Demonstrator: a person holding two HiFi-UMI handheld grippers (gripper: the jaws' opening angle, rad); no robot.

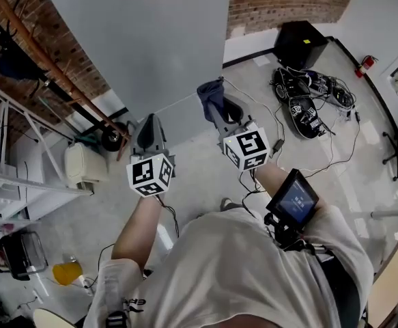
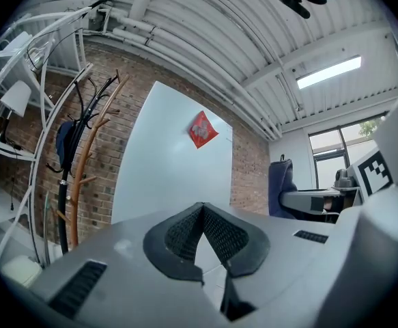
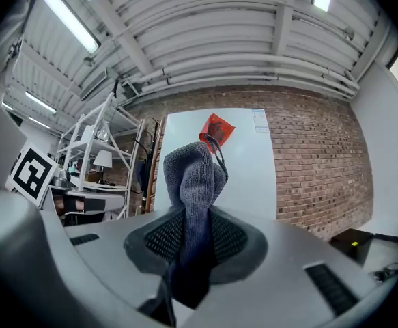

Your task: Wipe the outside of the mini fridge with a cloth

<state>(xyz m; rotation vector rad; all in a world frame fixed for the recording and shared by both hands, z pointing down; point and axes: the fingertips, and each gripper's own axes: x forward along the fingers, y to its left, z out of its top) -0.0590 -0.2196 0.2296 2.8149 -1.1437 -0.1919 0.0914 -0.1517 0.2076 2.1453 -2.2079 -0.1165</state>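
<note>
Cloth stuck lengthwise out of clamped right tongs toward far fridge; left tongs pinched together, empty; grey floor, brick wall.

The grey floor carries a black box and tangled cables (perhaps shoes too).

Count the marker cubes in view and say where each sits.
2. The left marker cube rides on the left hand-held gripper, left of centre in the head view; the right marker cube rides on the right hand-held gripper, which clamps the cloth.
</note>
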